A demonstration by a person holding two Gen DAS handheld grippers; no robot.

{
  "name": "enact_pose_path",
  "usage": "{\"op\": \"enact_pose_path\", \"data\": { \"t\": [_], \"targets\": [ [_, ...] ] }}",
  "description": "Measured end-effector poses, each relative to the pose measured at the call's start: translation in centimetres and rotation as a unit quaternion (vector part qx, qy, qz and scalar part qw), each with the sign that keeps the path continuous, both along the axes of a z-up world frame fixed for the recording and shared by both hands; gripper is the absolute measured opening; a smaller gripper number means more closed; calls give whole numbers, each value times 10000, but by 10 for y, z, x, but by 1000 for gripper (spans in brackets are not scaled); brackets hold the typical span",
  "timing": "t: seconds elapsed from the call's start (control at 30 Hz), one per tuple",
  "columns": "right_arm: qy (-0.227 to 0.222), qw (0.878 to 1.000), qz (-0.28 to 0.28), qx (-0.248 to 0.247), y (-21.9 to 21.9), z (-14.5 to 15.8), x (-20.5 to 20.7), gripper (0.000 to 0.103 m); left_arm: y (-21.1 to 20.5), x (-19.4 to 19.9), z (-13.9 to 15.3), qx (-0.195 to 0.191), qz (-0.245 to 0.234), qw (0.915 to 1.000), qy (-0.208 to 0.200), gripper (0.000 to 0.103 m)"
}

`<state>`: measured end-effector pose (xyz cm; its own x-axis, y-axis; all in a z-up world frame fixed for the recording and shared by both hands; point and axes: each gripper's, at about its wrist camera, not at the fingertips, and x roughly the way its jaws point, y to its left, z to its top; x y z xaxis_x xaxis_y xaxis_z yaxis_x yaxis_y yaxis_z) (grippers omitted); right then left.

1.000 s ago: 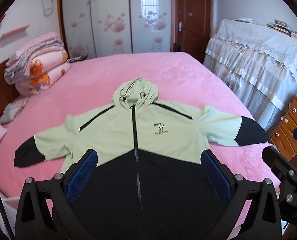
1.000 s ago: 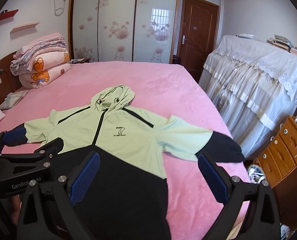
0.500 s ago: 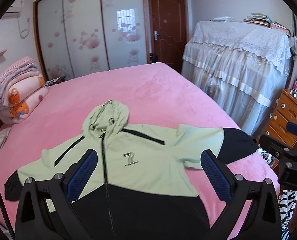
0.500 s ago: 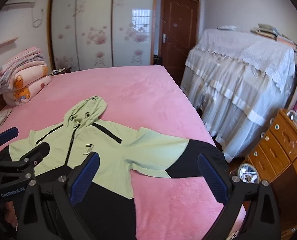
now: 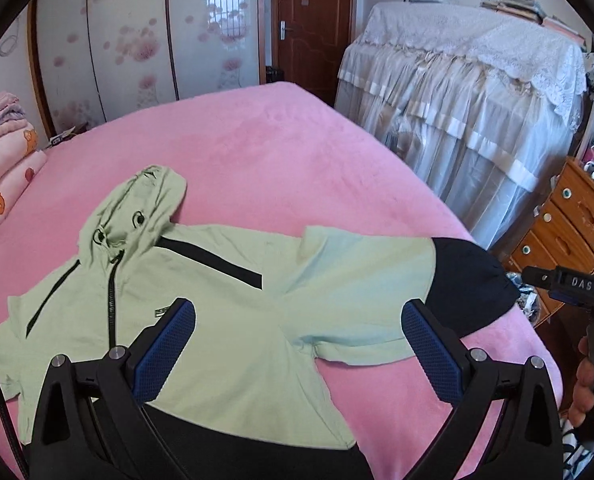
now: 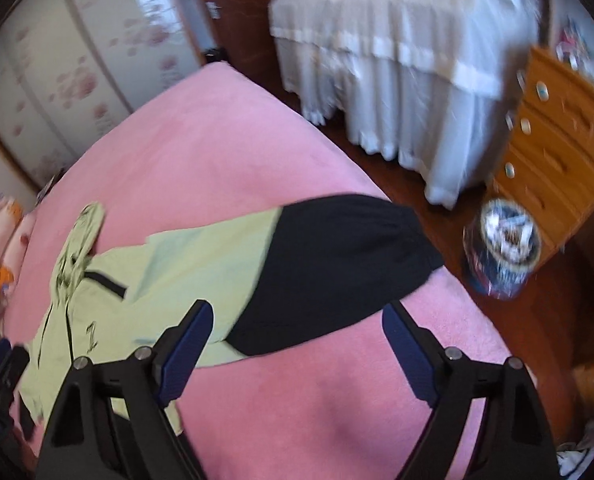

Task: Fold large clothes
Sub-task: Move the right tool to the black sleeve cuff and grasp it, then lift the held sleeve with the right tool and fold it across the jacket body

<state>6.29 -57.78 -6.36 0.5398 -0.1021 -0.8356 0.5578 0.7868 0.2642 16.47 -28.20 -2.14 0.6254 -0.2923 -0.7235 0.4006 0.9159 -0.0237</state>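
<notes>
A light green and black hoodie (image 5: 225,320) lies flat, front up, on the pink bed (image 5: 257,152), hood toward the far side. Its right sleeve (image 5: 361,280) stretches out to a black cuff (image 6: 337,264) near the bed's edge. My left gripper (image 5: 297,312) hovers open above the chest and the sleeve's armpit, holding nothing. My right gripper (image 6: 297,310) hangs tilted over the black cuff; its jaws are closing, the pads are clear of the cloth, and the cuff's lower edge lies beneath the gap. A hand (image 5: 585,384) holds that gripper's handle.
Folded quilts (image 5: 1,168) are stacked at the bed's far left. Right of the bed stand lace-covered furniture (image 5: 477,80) and a wooden dresser (image 5: 569,224). A round bin (image 6: 501,248) sits on the floor by the dresser. Wardrobe doors (image 5: 137,40) line the far wall.
Both grippers have moved right along the hoodie and lower, toward the right sleeve. The right one rolled and now looks down on the black cuff, its jaws a little narrower.
</notes>
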Motion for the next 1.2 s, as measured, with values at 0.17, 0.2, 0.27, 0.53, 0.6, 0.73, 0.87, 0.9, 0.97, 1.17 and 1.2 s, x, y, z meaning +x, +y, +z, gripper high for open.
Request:
{"op": "enact_pose_path", "data": {
  "t": [0.17, 0.2, 0.27, 0.53, 0.6, 0.73, 0.87, 0.9, 0.97, 1.17, 1.2],
  "targets": [
    [207, 9911, -764, 1067, -63, -65, 10, 76, -15, 29, -40, 247, 250, 9993, 158, 102],
    [197, 9886, -862, 1217, -69, -72, 11, 75, -17, 35, -47, 217, 294, 9991, 215, 102],
    [225, 9836, -1072, 1431, -81, -89, 14, 73, -19, 43, -59, 175, 402, 9986, 301, 102],
    [402, 9760, -1476, 1548, -91, -122, 32, 74, -21, 61, -81, -36, 454, 9973, 570, 102],
    [396, 9774, -1514, 1422, -90, -123, 35, 72, -21, 64, -82, 7, 451, 9971, 605, 102],
    [475, 9861, -1304, 916, -86, -117, 46, 17, -18, 67, -84, 40, 412, 9961, 773, 102],
    [151, 9935, -1059, 376, -71, -85, 47, 5, -7, 63, -82, 140, 444, 9963, 726, 102],
    [10, 9959, -907, 51, -59, -68, 49, 5, -1, 61, -80, 133, 449, 9965, 693, 102],
    [-269, 9970, -518, -503, -32, -39, 55, 4, 13, 56, -75, 95, 538, 9966, 610, 102],
    [-841, 9707, 1521, -1661, 117, 17, 73, 5, 68, 47, -68, -183, 920, 9934, 656, 102],
    [-840, 9649, 1797, -1723, 139, 16, 75, 6, 77, 46, -70, -200, 972, 9925, 715, 102]
  ]
}}
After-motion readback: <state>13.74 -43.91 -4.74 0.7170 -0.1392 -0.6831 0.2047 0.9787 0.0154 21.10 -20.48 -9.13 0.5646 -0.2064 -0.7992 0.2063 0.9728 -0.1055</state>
